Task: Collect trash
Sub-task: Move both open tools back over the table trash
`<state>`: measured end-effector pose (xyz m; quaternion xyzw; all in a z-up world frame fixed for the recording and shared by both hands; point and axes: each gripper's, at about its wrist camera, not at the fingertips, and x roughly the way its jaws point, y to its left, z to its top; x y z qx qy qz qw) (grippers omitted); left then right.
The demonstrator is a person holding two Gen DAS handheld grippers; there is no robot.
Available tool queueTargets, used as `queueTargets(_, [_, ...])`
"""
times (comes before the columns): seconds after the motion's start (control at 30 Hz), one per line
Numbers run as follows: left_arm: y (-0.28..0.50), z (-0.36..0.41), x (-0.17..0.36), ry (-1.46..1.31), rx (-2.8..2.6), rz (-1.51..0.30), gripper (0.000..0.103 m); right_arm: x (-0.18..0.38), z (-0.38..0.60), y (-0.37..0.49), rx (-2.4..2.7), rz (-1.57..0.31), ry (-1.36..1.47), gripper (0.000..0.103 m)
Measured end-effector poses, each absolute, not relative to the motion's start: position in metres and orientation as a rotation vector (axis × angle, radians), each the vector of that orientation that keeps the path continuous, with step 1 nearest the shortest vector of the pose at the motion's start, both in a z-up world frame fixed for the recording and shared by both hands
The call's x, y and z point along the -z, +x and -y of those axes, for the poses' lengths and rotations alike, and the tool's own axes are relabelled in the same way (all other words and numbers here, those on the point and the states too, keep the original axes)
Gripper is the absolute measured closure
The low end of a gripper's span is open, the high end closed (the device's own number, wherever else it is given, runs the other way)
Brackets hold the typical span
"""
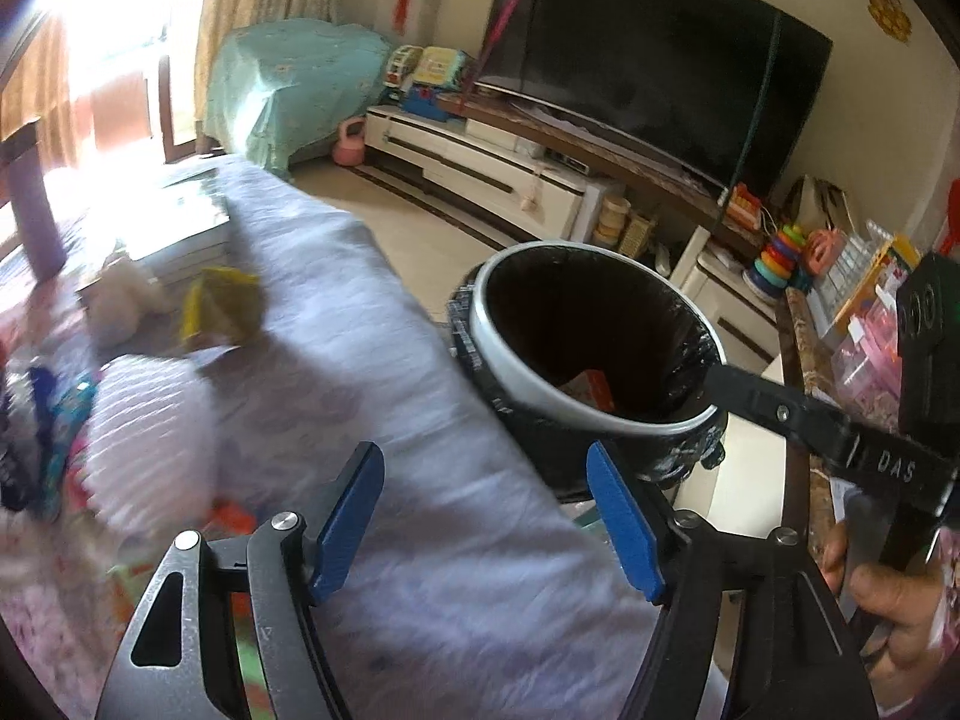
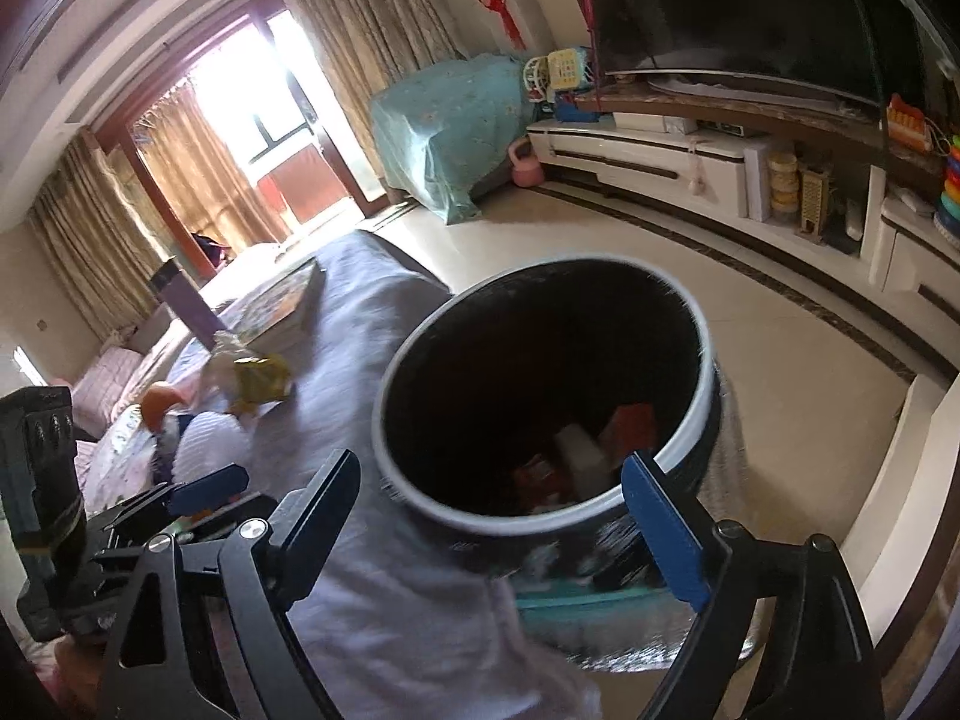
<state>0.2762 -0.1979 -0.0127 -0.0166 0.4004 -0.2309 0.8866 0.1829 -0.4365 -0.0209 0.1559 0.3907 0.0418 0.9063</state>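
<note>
The bin (image 2: 543, 396) stands on the floor just beside the covered table (image 1: 372, 312), lined with a black bag; inside, near the bottom, lie an orange packet (image 2: 630, 423), something white and a red scrap. The trash left to collect is on the table, well to the left of the bin: a yellow wrapper (image 1: 222, 312), a pale crumpled wad (image 1: 123, 300) just beyond it, and a white ribbed piece (image 1: 150, 420) nearer than the wrapper. All look light, soft and crushable, probably a bit slippery; the wrapper's raised folded edge seems the best place to pinch. The left gripper (image 1: 486, 522) hangs over the table edge beside the bin, jaws wide apart and empty. The right gripper (image 2: 492, 528) hovers at the bin's near rim, jaws also spread wide, holding nothing
</note>
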Motion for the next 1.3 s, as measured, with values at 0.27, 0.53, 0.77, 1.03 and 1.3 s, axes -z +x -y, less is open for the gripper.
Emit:
queueTargets(0.27, [0.244, 0.153, 0.008, -0.077, 0.430, -0.813, 0.033, 0.027, 0.395, 0.168, -0.142, -0.823, 0.323, 0.012])
queueTargets(0.53, [0.216, 0.098, 0.002, -0.142, 0.357, -0.797, 0.033, 0.038, 0.349, 0.160, -0.226, -0.855, 0.298, 0.012])
queueTargets(0.77, [0.193, 0.060, 0.001, -0.179, 0.299, -0.800, 0.033, 0.047, 0.313, 0.159, -0.291, -0.884, 0.262, 0.012])
queueTargets(1.03, [0.184, 0.059, 0.006, -0.207, 0.310, -0.847, 0.031, 0.051, 0.309, 0.157, -0.270, -0.884, 0.247, 0.012])
queueTargets(1.3, [0.186, 0.088, 0.031, -0.093, 0.310, -0.896, 0.024, 0.049, 0.329, 0.156, -0.214, -0.872, 0.275, 0.012])
